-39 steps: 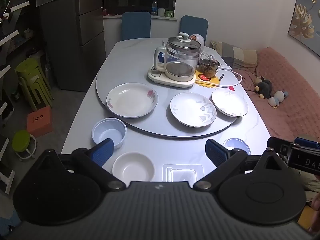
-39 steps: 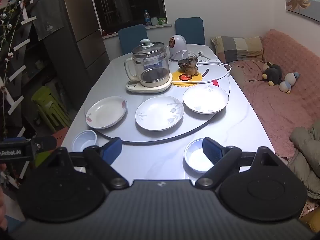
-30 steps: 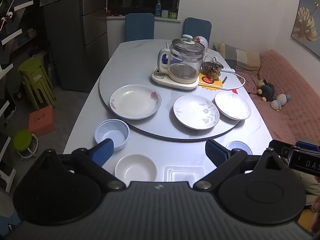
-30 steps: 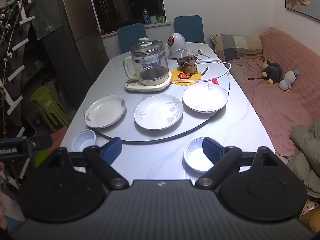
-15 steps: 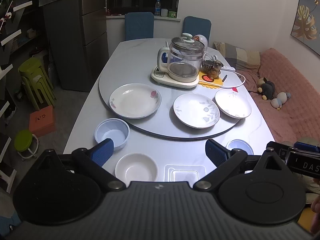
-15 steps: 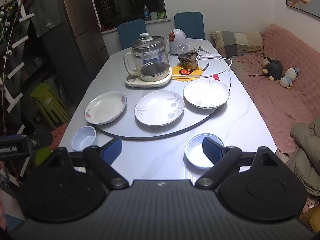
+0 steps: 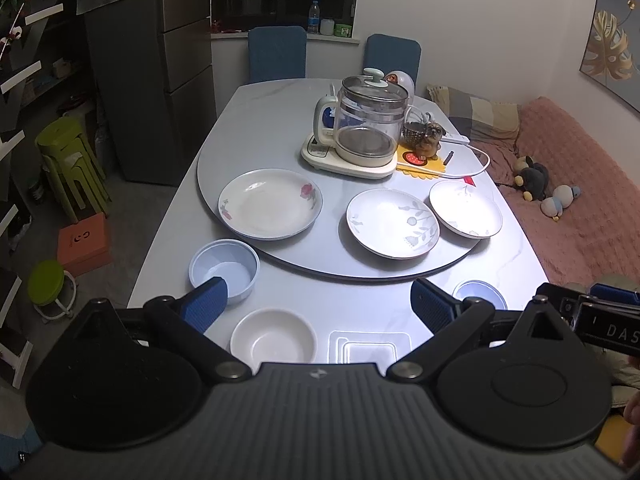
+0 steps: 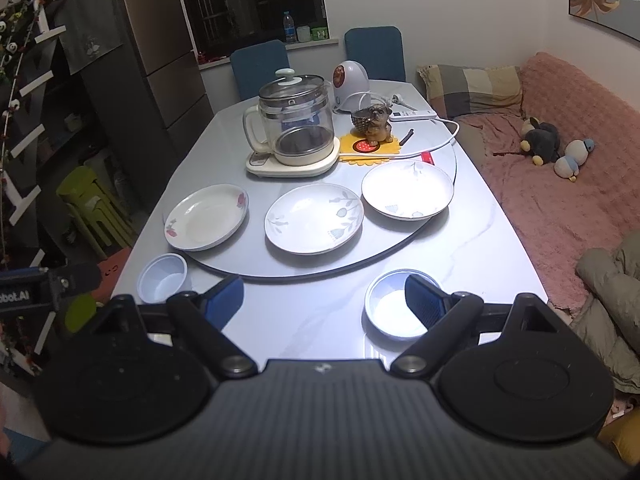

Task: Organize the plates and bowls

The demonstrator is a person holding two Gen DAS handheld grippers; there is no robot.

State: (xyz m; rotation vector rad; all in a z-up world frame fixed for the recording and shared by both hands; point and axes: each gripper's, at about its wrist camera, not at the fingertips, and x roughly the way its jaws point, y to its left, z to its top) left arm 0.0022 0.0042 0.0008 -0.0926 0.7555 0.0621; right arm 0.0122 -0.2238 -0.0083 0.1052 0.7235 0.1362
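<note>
Pale grey oval tabletop (image 7: 280, 108) runs lengthwise from the lower frame up toward the window. On its round turntable (image 7: 360, 272), mid-frame, three white plates lie flat in a row: rose-patterned plate (image 7: 270, 203), grey-leaf plate (image 7: 392, 222), third plate (image 7: 465, 208). Below sit a blue bowl (image 7: 224, 269), white bowl (image 7: 273, 337) and shallow blue dish (image 8: 394, 309), mouths up. Left gripper (image 7: 318, 306) and right gripper (image 8: 324, 298) hover with jaws spread, empty.
</note>
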